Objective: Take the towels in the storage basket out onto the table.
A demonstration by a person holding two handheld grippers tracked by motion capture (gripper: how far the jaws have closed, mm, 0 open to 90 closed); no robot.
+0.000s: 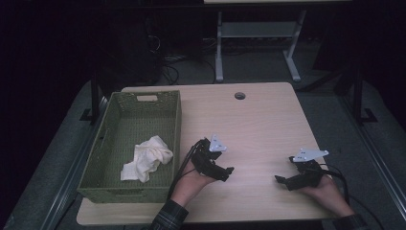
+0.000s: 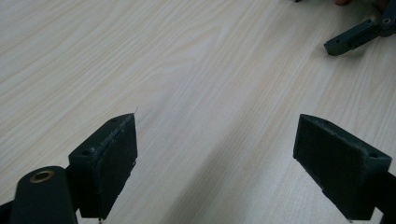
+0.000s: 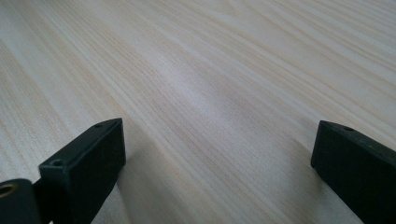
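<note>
The left tool (image 1: 229,173) rests low over the near middle of the light wood-grain worktop (image 1: 258,120), held in the person's left hand (image 1: 194,182), which enters from the bottom edge in a plaid sleeve. In the left gripper view its 2 black jaws stand wide apart with bare worktop between them, and nothing is held. The right tool (image 1: 280,180) sits near the right front of the worktop in the right hand (image 1: 328,194), well apart from the left tool and pointing toward it. In the right gripper view its 2 jaws are likewise spread wide over bare wood, gripping nothing. Each tool carries 1 grey three-cornered plate on top and trails a black cable. Left of the left tool, a green woven basket (image 1: 174,124) stands along the left edge of the worktop, its long side running away from the person. Inside it lies 1 cloth (image 1: 146,158), cream-white and crumpled into a loose, folded heap, in the nearer half of the basket and closer to its right wall. Farther back, a round grommet hole (image 1: 240,95) sits near the far edge of the worktop.
</note>
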